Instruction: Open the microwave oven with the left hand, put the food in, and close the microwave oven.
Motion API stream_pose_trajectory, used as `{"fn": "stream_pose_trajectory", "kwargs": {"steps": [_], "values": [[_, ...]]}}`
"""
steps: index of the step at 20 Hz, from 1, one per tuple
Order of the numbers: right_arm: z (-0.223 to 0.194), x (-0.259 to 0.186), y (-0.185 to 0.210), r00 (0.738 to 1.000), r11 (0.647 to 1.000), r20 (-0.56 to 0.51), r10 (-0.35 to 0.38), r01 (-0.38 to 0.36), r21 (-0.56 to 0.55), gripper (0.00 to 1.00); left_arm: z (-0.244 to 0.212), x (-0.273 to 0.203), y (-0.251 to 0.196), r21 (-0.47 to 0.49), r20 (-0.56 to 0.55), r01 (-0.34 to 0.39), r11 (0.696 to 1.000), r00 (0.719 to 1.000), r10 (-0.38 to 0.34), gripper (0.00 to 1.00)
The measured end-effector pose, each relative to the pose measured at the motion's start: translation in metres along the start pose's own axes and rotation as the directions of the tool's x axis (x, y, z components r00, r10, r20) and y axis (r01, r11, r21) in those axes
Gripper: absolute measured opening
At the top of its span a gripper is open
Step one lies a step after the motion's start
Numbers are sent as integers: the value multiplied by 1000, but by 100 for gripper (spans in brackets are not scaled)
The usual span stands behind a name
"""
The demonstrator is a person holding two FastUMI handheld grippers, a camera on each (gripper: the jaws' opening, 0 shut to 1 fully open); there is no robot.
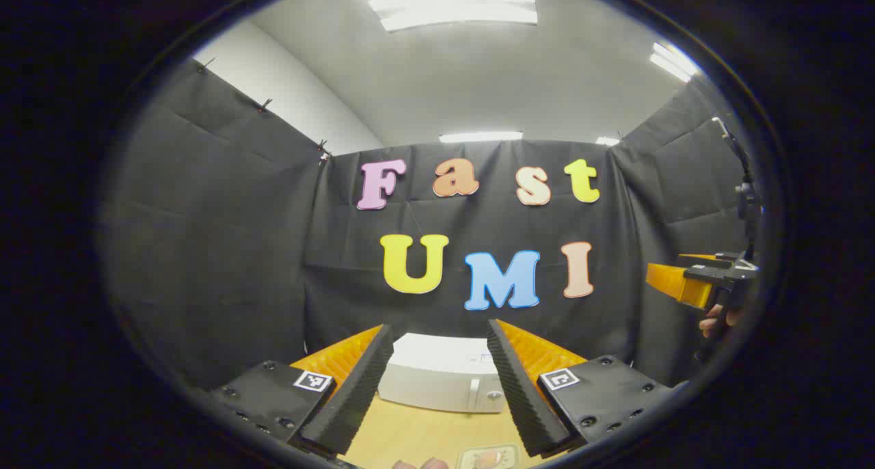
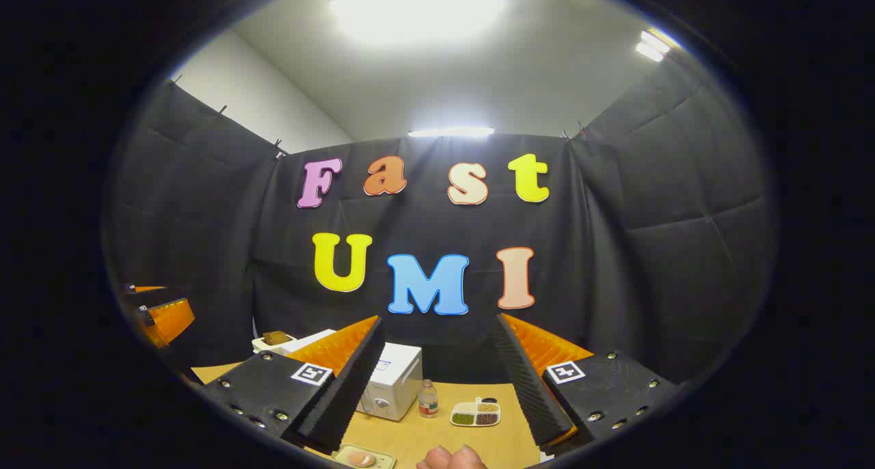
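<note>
Both tongs gape (nothing held) above the microwave.

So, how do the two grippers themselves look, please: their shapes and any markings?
Each gripper, left and right, has two long wedge-shaped fingers with ribbed inner faces. Behind each finger sits a black block with screws and a small square black-and-white marker. A bare hand holds the right gripper; no sleeve is visible.
</note>
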State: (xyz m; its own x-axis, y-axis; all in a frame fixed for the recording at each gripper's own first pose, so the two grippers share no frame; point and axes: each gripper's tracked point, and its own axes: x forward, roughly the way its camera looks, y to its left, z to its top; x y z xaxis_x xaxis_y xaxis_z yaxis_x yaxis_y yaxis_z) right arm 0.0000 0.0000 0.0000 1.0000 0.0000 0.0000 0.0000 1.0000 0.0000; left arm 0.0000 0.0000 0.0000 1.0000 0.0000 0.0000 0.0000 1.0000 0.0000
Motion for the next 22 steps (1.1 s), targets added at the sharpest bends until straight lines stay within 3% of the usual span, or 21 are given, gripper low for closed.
{"fn": "stream_pose_trajectory", "kwargs": {"steps": [8,17,22], "values": [[-4,13,2,998,998,11,57,-57,-24,98,-3,2,-16,41,-14,-13,999,1000,14,93],[-11,35,-53,998,997,1,67,-67,41,98,-35,41,-59,34,-93,-44,998,995,47,93],[-21,44,-66,999,997,-18,36,-35,74,98,-65,72,-84,46,-129,9,999,992,-3,95]]}}
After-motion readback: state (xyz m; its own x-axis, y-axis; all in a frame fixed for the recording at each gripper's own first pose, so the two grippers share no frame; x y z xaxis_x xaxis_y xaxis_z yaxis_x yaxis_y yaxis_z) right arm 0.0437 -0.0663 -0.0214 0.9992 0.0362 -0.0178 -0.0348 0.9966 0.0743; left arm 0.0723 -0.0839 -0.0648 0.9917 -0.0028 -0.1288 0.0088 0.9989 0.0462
